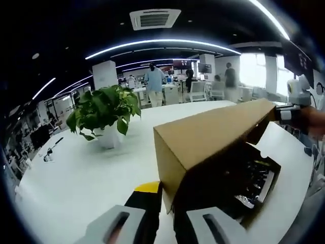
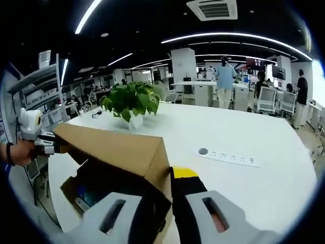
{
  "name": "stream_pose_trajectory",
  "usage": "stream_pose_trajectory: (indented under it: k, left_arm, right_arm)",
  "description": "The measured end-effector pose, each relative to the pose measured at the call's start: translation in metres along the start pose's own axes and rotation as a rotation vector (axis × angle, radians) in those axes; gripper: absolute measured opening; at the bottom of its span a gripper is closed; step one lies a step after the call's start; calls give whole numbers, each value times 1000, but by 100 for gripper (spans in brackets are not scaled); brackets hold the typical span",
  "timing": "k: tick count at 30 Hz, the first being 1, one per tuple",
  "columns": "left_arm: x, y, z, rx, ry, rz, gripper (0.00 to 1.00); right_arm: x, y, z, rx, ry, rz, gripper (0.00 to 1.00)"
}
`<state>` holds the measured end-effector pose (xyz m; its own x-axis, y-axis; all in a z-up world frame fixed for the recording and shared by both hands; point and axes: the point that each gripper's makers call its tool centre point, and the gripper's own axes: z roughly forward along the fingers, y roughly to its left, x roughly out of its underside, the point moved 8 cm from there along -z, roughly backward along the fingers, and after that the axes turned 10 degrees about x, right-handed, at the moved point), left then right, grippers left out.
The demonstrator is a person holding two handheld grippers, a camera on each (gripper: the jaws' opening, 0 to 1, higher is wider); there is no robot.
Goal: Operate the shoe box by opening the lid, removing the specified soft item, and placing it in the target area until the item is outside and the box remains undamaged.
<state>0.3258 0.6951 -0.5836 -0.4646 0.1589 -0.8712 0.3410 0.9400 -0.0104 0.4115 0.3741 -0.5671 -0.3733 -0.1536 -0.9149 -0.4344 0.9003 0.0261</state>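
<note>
**Shoe box lid lifted from both ends**

The cardboard shoe box [image 1: 223,168] sits on the white counter [image 1: 76,178] in the lower right of the left gripper view, its brown lid [image 1: 213,132] raised and tilted so the dark inside shows. Dark contents with a white edge [image 1: 259,185] lie in the box; what they are I cannot make out.

The left gripper [image 1: 167,203] pinches the near corner of the lid at the bottom of its own view. The right gripper [image 2: 170,195] clamps the opposite corner, at the bottom centre of the right gripper view.

A potted plant [image 1: 104,114] stands on the counter at centre left. A white power strip [image 2: 228,156] lies right of centre in the right gripper view.
</note>
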Motion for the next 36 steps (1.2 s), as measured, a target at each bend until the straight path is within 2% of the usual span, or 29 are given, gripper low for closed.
stream_pose_trajectory:
  k: [4,16,26,36]
  left_arm:
    - [-1,5,2,5,-6,4,6]
    - [-6,11,13,-14,-26,0,5]
    - [-6,12,18,-43,-35,3,5]
    - [-7,14,21,-41,-35,32,6]
  right_arm:
    - [7,-7,11,15,42,-25,4]
    - [6,-9,26,32,48,6,2]
    - [15,-9,36,60,83,22,1]
    - [19,-12,45,40,109,35,0]
